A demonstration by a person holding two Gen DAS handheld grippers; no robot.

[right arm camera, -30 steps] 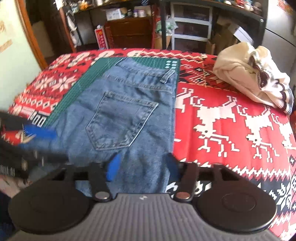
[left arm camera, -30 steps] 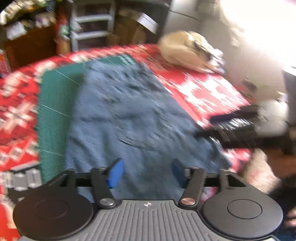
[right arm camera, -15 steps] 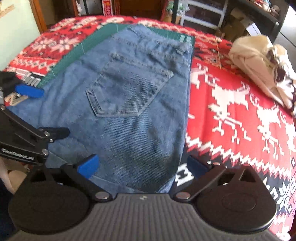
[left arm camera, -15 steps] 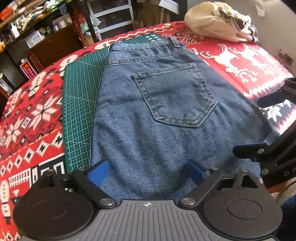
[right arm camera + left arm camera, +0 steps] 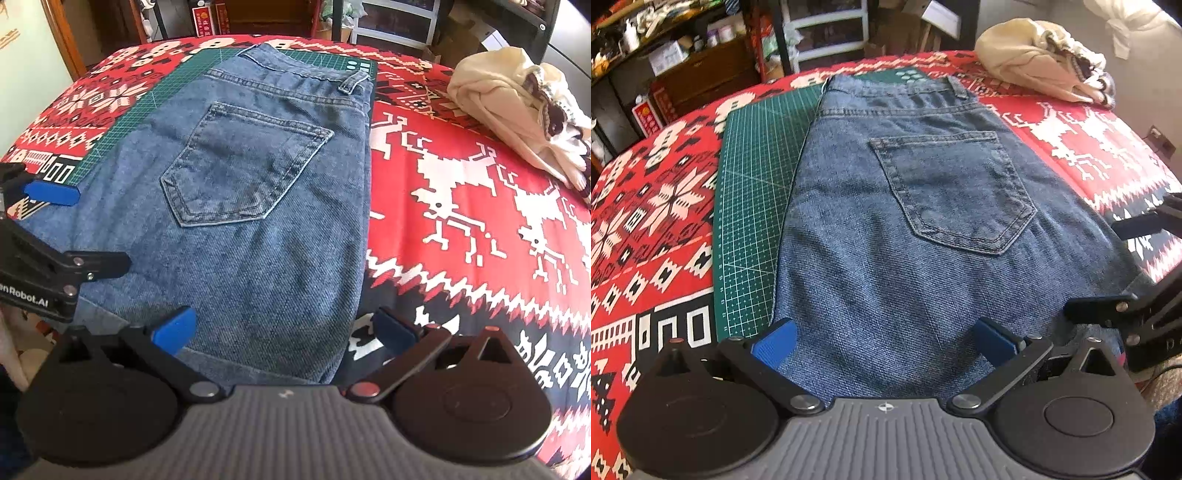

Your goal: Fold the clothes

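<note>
Here, the left gripper point(image 5: 884, 341) is being held low over the near end of the folded jeans point(image 5: 923, 229), its blue fingers point(image 5: 774, 343) spread wide apart with nothing clasped between them, only denim being seen in the gap. Likewise, the right gripper point(image 5: 284, 332) is being held beside it at the same near end, its blue fingers point(image 5: 173, 330) also spread wide and gripping nothing; one finger is positioned over the denim and the other just past the jeans' folded edge, over the red patterned cloth point(image 5: 461, 229). The jeans are lying flat, stretched straight ahead of both pairs of fingers, the long axis running away from them, with the waistband at the far end and the back pocket point(image 5: 240, 166) facing up. They are partly resting on a green cutting mat point(image 5: 753, 192). A cream garment point(image 5: 517, 107) is lying well beyond the right fingers.
</note>
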